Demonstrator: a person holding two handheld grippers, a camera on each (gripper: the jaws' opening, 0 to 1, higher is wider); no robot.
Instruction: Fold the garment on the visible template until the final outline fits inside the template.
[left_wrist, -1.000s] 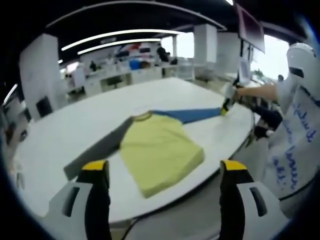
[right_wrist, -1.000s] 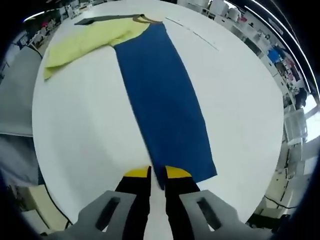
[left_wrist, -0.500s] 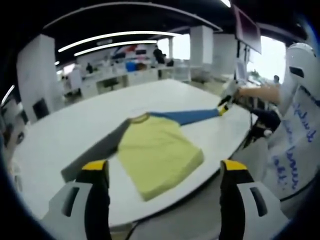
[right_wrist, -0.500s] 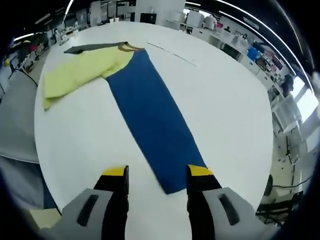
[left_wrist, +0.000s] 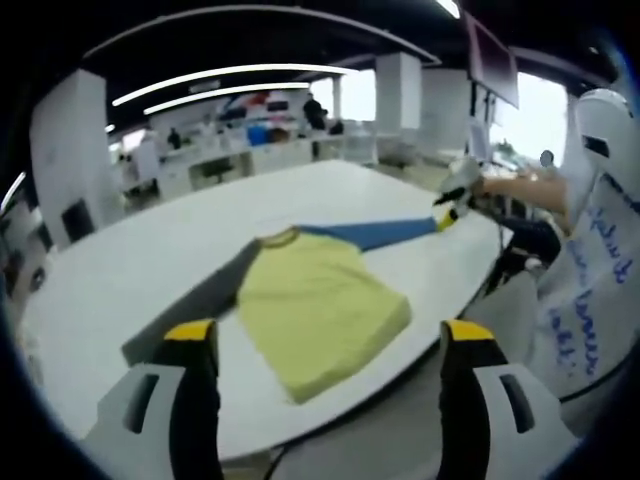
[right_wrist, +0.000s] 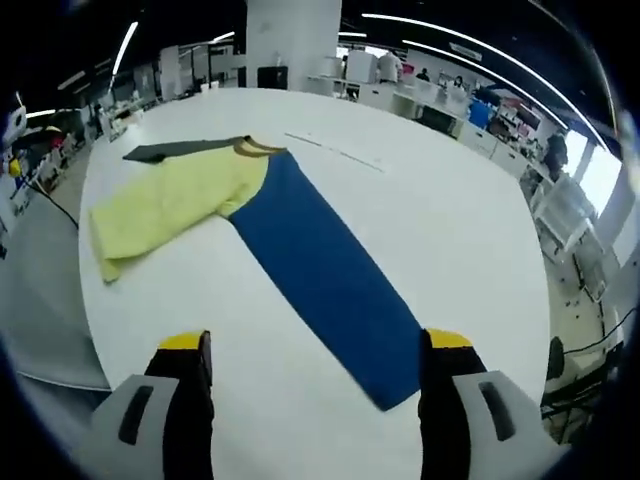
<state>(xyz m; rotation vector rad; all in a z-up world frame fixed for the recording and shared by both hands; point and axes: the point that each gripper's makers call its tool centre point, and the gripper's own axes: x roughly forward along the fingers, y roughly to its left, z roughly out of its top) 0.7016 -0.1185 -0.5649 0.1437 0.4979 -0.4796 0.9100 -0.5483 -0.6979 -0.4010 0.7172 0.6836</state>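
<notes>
both jaws spread wide; garment (right_wrist: 300, 250) flat on white table (right_wrist: 460, 230), blue sleeve (right_wrist: 330, 280) outstretched.

We find ourselves in a large open-plan workshop or lab hall. Long strip lights (left_wrist: 230, 82) run across a dark ceiling at 12 o'clock in the left gripper view. Rows of white workbenches (left_wrist: 240, 155) laden with equipment stand at 11 to 12 o'clock, with square white pillars (left_wrist: 405, 95) among them. We note a big white round table (right_wrist: 470, 230) as the work surface, and further benches with gear (right_wrist: 450, 100) at 1 o'clock in the right gripper view. Bright windows (left_wrist: 540, 110) sit at 2 o'clock.
</notes>
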